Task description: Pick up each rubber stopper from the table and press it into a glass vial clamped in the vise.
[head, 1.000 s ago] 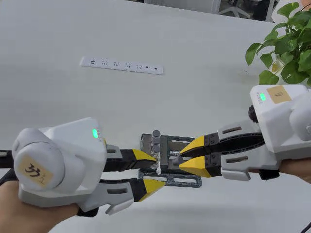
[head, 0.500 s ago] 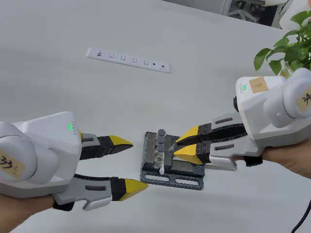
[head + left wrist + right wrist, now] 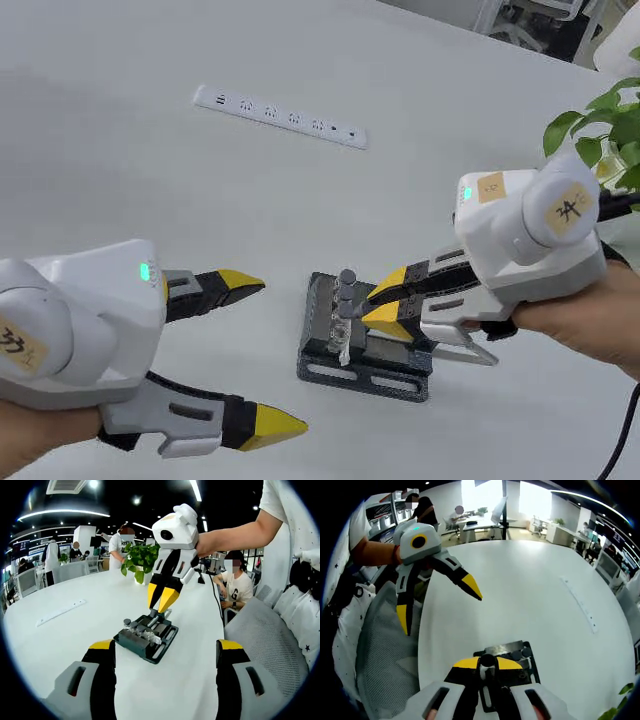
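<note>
A small black vise [image 3: 372, 368] sits on the white table and clamps a row of glass vials [image 3: 341, 330]; grey stoppers [image 3: 347, 277] cap the far ones. My right gripper [image 3: 374, 306] reaches in from the right, its yellow tips close together just beside the vial row. In the right gripper view, the right gripper [image 3: 486, 665] is shut on a dark rubber stopper [image 3: 486, 660] above the vise [image 3: 520, 652]. My left gripper [image 3: 266, 355] hangs wide open left of the vise, holding nothing. The left gripper view shows the vise [image 3: 150, 642] ahead, with the right gripper [image 3: 163, 600] over it.
A white power strip [image 3: 280, 117] lies on the far part of the table. A potted green plant [image 3: 600, 125] stands at the right edge, and a black cable [image 3: 620, 440] runs along the bottom right. People sit and stand at desks in the background.
My left gripper has drawn back from the vials to the left and opened wider. The right gripper stays at the vise, slightly tilted down.
</note>
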### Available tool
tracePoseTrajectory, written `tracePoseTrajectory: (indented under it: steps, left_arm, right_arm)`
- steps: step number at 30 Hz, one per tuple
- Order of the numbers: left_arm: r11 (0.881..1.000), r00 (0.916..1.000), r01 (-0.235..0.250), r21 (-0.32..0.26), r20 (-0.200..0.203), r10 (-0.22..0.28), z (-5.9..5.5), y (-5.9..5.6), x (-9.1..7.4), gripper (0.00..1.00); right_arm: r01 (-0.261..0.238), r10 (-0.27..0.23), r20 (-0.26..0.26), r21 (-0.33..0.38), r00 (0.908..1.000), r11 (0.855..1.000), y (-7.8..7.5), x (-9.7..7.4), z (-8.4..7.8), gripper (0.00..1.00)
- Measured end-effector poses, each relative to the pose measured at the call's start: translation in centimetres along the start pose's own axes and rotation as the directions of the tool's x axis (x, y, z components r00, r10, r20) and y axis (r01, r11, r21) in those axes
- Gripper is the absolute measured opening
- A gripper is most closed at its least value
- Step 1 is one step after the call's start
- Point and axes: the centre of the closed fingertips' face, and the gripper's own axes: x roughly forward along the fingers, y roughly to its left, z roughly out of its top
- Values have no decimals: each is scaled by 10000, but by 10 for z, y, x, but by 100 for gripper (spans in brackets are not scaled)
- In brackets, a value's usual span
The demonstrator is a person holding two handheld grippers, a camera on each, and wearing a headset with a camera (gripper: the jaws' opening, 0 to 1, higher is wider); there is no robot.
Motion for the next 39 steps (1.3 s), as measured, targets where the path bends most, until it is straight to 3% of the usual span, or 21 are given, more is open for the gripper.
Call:
tracePoseTrajectory:
  steps: [7, 17, 39]
  left_arm:
    - [9997, 9996, 246, -64, 131, -245, -7, -3, 2, 95]
    - [9991, 9989, 385, -192, 275, -380, -14, -4, 1, 99]
    - [9988, 9983, 382, -311, 454, -367, -19, -1, -1, 98]
  right_arm:
    - [12, -40, -935, -299, 9956, 9996, -7, 19, -12, 5]
    - [-152, 68, -1656, -498, 9862, 9986, -9, 33, -21, 5]
    - [-475, 311, -2359, -640, 9713, 9968, -6, 44, -25, 5]
